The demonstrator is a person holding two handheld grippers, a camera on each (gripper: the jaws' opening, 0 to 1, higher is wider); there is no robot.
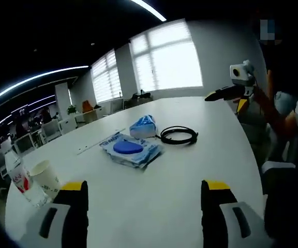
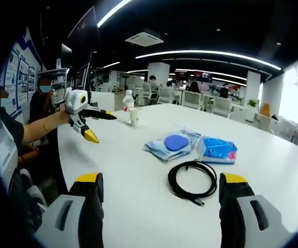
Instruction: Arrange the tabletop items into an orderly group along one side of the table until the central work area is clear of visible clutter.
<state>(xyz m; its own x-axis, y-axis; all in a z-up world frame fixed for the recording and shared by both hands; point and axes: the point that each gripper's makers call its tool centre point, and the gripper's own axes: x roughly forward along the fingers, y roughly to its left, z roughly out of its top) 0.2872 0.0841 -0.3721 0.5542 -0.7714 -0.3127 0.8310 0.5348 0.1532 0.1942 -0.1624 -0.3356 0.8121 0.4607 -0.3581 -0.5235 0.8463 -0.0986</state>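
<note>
- barely started: wipes pack (image 2: 176, 144), tissue pack (image 2: 217, 149), cable coil (image 2: 192, 181) sit mid tabletop (image 2: 138, 175)
- paper cup (image 1: 46, 178) + bottle (image 1: 20, 182) near one edge
- left gripper (image 1: 145, 199) & right gripper (image 2: 162, 194) released, empty

Bottle (image 1: 19, 181) label illegible, edge-cropped

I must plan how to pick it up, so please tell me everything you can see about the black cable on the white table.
The thin black cable is wound into a loose round coil of a few loops and lies flat on the white table. It looks like rubber-coated cord. One short end with a small plug sticks out at the side of the coil nearer the right claw. It sits just beside the blue tissue pack, apart from it. Neither claw touches it; only the table does.
</note>
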